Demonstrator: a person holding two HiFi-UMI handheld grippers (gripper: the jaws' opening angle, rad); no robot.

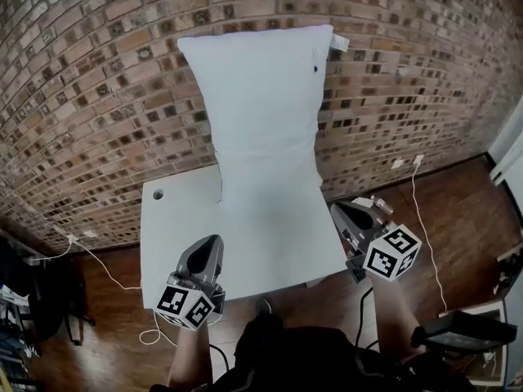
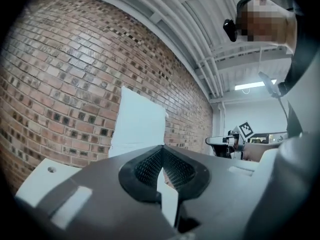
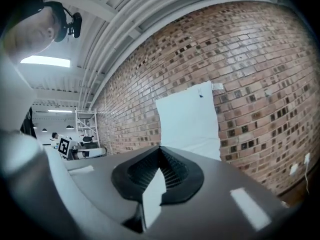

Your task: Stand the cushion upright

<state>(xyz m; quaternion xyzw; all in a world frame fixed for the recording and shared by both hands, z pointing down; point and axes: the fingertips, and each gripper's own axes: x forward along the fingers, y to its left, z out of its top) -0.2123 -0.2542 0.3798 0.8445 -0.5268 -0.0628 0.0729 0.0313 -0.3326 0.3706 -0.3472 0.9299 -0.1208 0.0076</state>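
Note:
The white cushion [image 1: 260, 104] stands upright on the far side of the white table [image 1: 172, 243], leaning against the brick wall. It also shows as a tall white cushion [image 2: 138, 124] ahead in the left gripper view and as the cushion [image 3: 191, 120] against the bricks in the right gripper view. My left gripper [image 1: 206, 250] hangs over the table's near left edge, shut and empty. My right gripper [image 1: 351, 216] sits just off the table's right edge, shut with nothing in it. Both are well back from the cushion.
The brick wall [image 1: 98, 96] runs behind the table. A small hole [image 1: 158, 193] marks the table's far left corner. White cables [image 1: 421, 211] trail over the wooden floor at right and left. A dark device [image 1: 462, 329] sits at lower right.

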